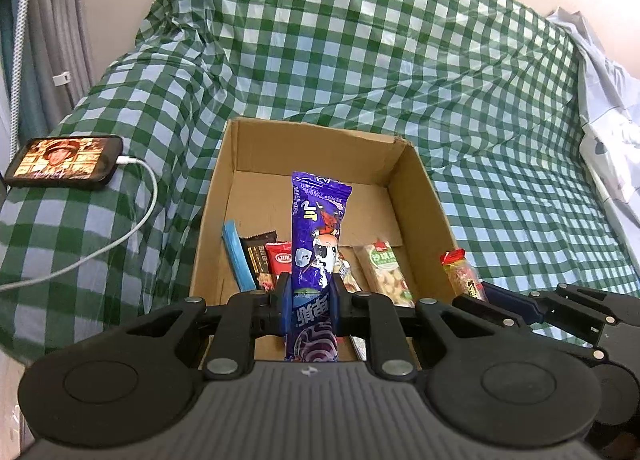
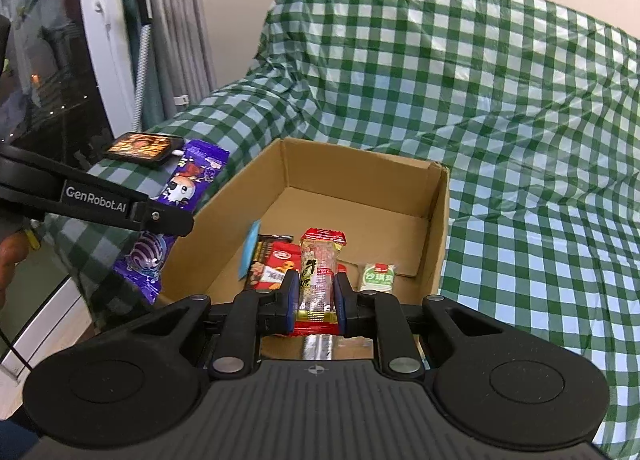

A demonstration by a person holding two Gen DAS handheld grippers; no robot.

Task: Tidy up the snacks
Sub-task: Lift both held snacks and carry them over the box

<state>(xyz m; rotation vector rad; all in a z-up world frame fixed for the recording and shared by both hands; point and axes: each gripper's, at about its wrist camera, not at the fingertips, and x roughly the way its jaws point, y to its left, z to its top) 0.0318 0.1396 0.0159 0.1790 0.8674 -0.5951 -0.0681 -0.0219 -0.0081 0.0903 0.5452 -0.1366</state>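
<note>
**Two snacks held over the open box**

My left gripper [image 1: 310, 302] clamps a purple snack packet [image 1: 318, 236], long axis pointing away from me, over the cardboard box [image 1: 424, 196]. My right gripper [image 2: 316, 294] pinches a red-ended nut bar [image 2: 320, 272] likewise. Snacks fill the box's near end; its far floor lies bare

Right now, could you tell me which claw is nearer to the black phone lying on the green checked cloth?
Left. The left claw, shut on a purple snack packet, sits just beside the phone. The right claw, holding a red-ended clear snack bar, is farther off, over the cardboard box.
</note>
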